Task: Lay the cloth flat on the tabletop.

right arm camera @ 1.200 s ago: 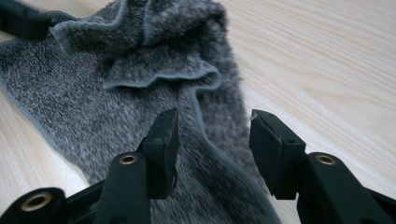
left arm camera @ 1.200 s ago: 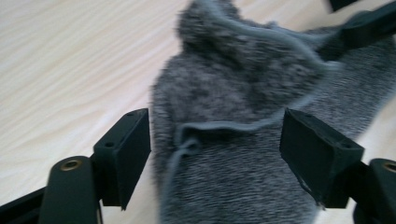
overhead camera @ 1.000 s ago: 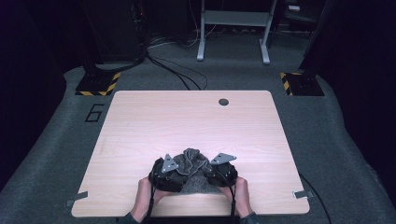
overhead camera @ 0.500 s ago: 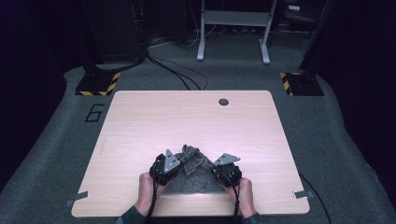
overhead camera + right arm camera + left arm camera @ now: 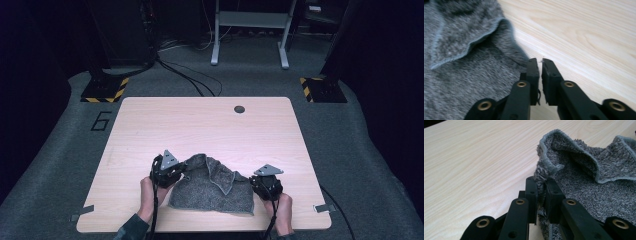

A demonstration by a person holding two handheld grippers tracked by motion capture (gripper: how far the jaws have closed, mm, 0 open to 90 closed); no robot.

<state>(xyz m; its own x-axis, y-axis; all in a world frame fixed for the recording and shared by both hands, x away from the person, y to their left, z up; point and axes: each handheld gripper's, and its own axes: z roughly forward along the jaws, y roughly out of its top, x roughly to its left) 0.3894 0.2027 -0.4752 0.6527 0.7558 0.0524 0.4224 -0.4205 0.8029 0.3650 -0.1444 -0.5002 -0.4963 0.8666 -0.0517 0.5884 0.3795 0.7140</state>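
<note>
Two grippers work one grey towel (image 5: 212, 192): left gripper (image 5: 541, 195) pinches its edge; right gripper (image 5: 540, 75), jaws nearly together, sits just beside it.

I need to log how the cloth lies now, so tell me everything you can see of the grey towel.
The grey towel is a fluffy terry cloth with a lighter stitched hem. It lies rumpled on the wooden table near the person's edge, its far side folded over in peaks. The left gripper pinches a raised corner between its jaws. The right gripper is shut at the towel's opposite edge; whether it holds cloth is unclear.
</note>
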